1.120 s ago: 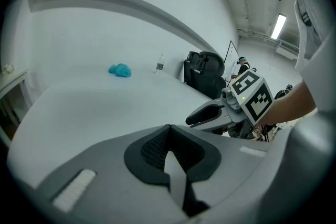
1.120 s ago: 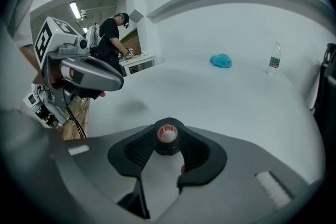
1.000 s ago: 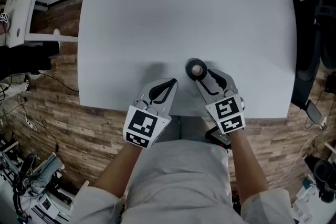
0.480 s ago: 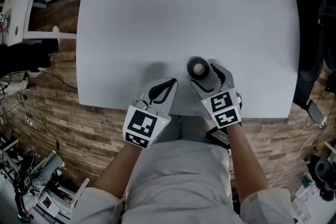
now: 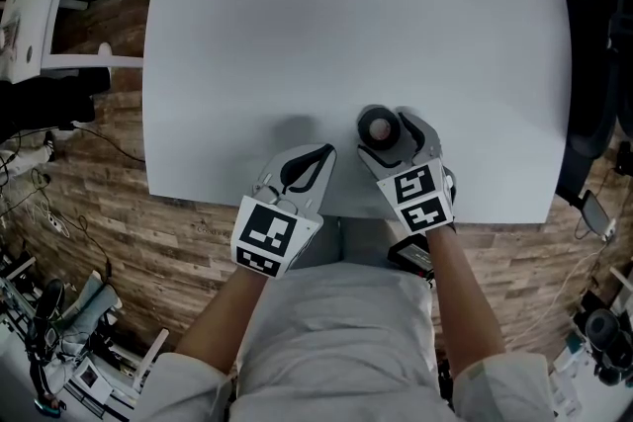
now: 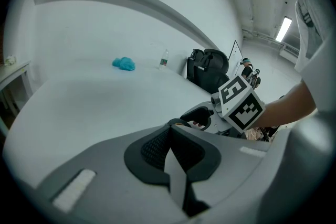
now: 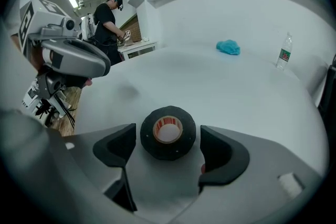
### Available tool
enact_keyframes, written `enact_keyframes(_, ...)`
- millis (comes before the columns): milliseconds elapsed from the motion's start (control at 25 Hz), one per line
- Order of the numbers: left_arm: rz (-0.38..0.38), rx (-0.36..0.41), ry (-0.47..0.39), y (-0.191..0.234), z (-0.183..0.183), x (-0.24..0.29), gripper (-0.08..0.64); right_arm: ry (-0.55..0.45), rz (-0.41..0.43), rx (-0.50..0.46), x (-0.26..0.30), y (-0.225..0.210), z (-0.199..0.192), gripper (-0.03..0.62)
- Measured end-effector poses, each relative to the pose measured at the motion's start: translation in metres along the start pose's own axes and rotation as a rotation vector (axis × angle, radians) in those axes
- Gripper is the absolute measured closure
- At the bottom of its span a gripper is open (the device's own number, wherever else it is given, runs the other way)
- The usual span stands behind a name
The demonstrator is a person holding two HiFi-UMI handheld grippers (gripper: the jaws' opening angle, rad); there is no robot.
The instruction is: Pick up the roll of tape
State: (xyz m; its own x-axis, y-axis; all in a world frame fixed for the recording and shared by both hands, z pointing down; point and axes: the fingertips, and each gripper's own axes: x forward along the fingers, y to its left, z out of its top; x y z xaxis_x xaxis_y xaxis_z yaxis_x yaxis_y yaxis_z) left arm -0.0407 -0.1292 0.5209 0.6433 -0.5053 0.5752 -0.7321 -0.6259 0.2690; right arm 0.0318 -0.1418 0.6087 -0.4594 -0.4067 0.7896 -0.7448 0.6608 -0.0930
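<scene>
A black roll of tape (image 7: 168,132) with a pale core lies flat on the white table (image 5: 346,35), near its front edge (image 5: 378,126). My right gripper (image 7: 166,147) straddles the roll: its jaws are opening, one dark pad on each side, neither pressing on it. In the head view the right gripper (image 5: 386,135) points up the frame at the roll. My left gripper (image 5: 305,168) rests shut over the table's front edge, left of the roll, with nothing between its pads (image 6: 173,152).
At the table's far side lie a crumpled blue cloth (image 7: 229,48) and a small plastic bottle (image 7: 283,52). A black chair (image 5: 593,64) stands at the table's right. A person (image 7: 109,21) works at a bench beyond. Wood floor surrounds the table.
The right gripper has come down around the roll and its jaws have spread wider. The left gripper has stayed put.
</scene>
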Motion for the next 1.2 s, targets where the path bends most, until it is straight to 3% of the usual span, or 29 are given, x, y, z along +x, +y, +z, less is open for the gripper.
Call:
enact_keyframes(600, 0.008, -0.019, 0.004, 0.0069, -0.0022, 0.0039, 0.541, 0.026, -0.016, -0.037, 0.0086, -0.0021, -0.0009, 0.193)
enact_keyframes(720, 0.007, -0.024, 0.003, 0.0065, -0.0021, 0.0054, 0.541, 0.021, -0.023, -0.037, 0.0075, -0.0043, -0.0005, 0.238)
enact_keyframes(1200, 0.014, -0.028, 0.004, 0.0049, -0.0024, 0.0047, 0.541, 0.011, -0.036, -0.039, 0.0049, -0.0068, -0.0004, 0.255)
